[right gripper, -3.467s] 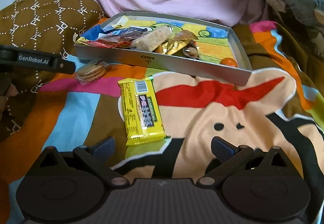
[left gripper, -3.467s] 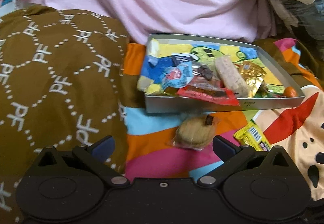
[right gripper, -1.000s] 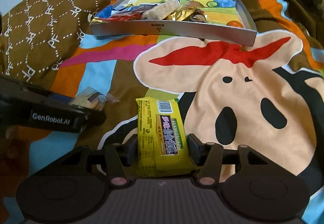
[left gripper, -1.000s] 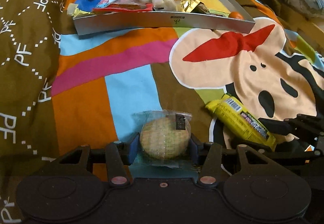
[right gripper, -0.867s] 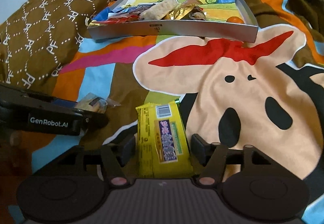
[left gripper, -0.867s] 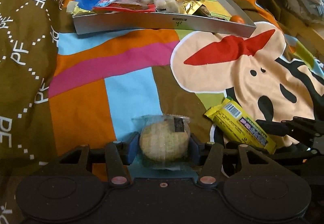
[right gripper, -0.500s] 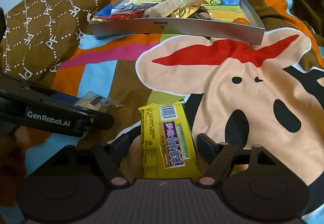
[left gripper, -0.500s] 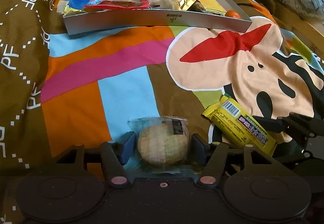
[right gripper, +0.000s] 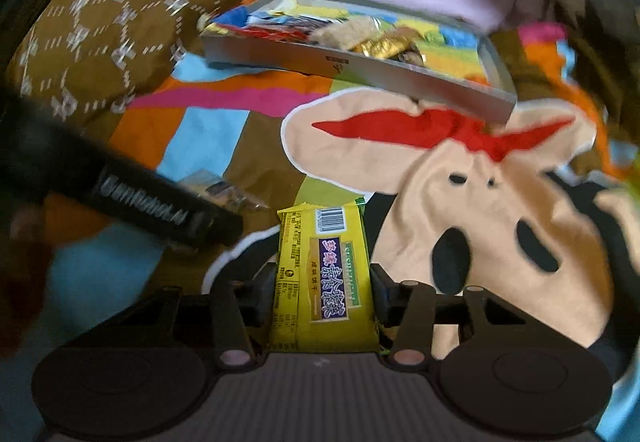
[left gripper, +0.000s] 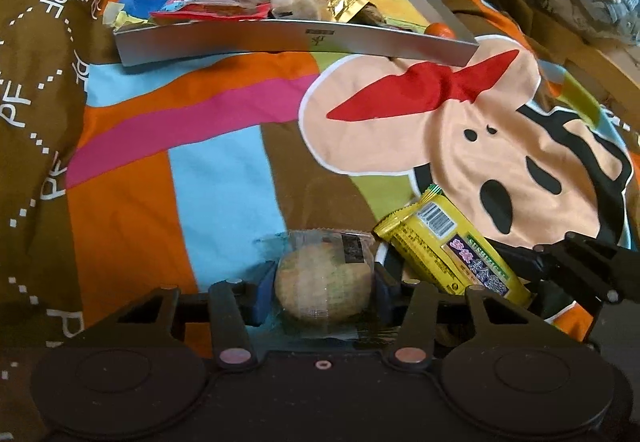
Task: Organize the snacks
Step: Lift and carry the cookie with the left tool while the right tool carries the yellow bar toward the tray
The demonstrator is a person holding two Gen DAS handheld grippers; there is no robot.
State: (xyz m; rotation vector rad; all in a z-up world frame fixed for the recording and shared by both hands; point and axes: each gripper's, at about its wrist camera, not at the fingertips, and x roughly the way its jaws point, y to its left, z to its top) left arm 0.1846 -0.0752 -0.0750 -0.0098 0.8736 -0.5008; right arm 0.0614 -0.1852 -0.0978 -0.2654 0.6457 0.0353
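Pickup step: wrapped biscuit point(left gripper: 323, 288) being clamped by left hand-held gripper point(left gripper: 320, 292), yellow cracker pack point(right gripper: 322, 282) by right hand-held gripper point(right gripper: 323, 296), jaws just closed, on bedspread point(left gripper: 216, 178). Next: being carried to tray point(left gripper: 280, 42).

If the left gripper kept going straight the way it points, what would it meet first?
Probably the bedspread: the left gripper, its jaws just closed on the wrapped round biscuit, aims downward. The snack tray lies farther ahead.

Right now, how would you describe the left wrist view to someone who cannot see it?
The left hand-held gripper has just closed on a round wrapped biscuit over a colourful bedspread. A yellow snack packet sits right of it; a snack-filled grey tray lies beyond.
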